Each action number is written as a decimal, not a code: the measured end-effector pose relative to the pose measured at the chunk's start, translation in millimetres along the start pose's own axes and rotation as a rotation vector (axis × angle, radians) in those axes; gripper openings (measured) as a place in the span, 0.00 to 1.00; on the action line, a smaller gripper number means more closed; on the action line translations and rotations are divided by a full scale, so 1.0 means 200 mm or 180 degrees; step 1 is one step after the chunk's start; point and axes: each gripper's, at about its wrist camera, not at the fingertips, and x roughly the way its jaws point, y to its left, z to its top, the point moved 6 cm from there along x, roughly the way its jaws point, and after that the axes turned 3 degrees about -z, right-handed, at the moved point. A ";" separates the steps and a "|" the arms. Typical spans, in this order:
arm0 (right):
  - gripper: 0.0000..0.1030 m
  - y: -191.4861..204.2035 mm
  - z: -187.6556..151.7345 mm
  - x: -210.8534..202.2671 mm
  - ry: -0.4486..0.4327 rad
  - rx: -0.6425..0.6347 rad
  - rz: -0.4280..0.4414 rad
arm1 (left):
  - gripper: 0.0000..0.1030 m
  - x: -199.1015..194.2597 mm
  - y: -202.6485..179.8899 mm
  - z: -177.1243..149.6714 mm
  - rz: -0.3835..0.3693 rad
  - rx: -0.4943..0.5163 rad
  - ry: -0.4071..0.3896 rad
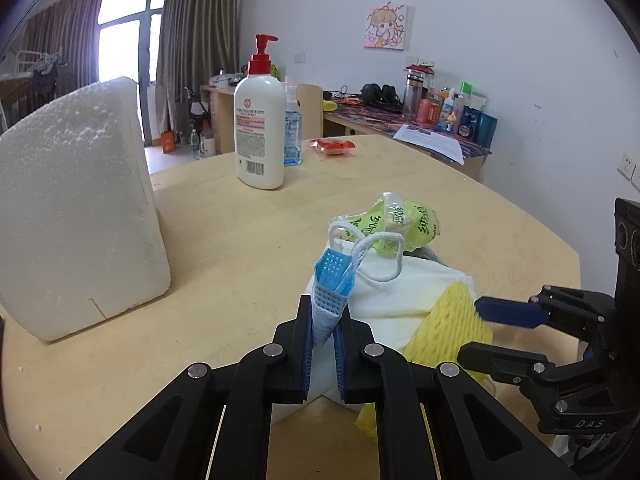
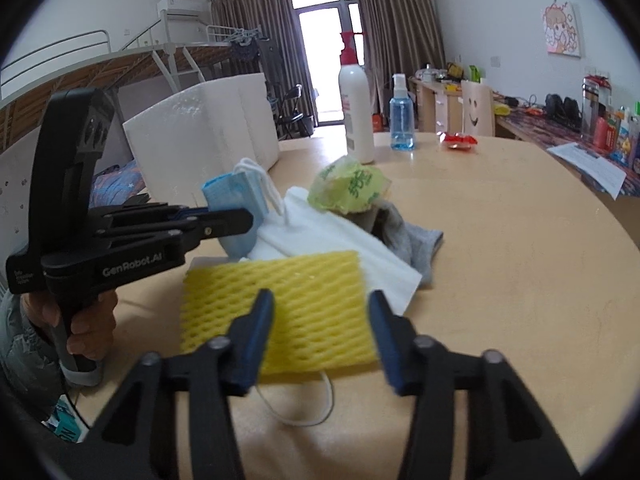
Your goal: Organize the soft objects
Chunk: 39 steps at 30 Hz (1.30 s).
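Observation:
My left gripper (image 1: 325, 312) is shut on a folded blue face mask (image 1: 334, 276), held upright with its white ear loops hanging over a white cloth (image 1: 400, 284). The right wrist view shows that left gripper (image 2: 246, 218) beside the mask (image 2: 234, 200). My right gripper (image 2: 322, 300) stands part open over a yellow foam net (image 2: 296, 300). Its fingers straddle the net's near right part without visibly squeezing it. The right gripper (image 1: 468, 330) reaches the net (image 1: 448, 328) from the right in the left wrist view. A green plastic bag (image 2: 348, 188) and a grey sock (image 2: 416, 240) lie behind.
A big white foam box (image 1: 76, 220) stands at the left on the wooden table (image 1: 240, 232). A lotion bottle (image 1: 260, 128), a blue spray bottle (image 1: 293, 136) and a red packet (image 1: 332, 146) are at the far side. A hand (image 2: 88, 320) holds the left gripper.

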 end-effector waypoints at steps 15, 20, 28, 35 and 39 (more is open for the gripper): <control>0.51 -0.02 -0.06 0.00 0.0208 0.0233 0.0211 | 0.10 -0.01 0.02 0.00 0.0009 -0.0039 -0.0002; 0.73 0.05 -0.05 -0.01 0.0172 0.0141 0.0253 | 0.10 -0.02 0.03 0.00 0.0008 -0.0061 -0.0023; 0.72 0.14 -0.03 0.01 0.0184 0.0031 0.0359 | 0.10 -0.02 0.04 0.00 -0.0012 -0.0096 -0.0009; 0.15 0.12 -0.02 0.02 0.0190 0.0139 0.0376 | 0.10 -0.03 0.03 0.00 -0.0017 -0.0083 -0.0027; 0.11 0.13 -0.01 0.01 0.0162 0.0195 0.0452 | 0.10 -0.04 0.03 0.01 -0.0015 -0.0094 -0.0046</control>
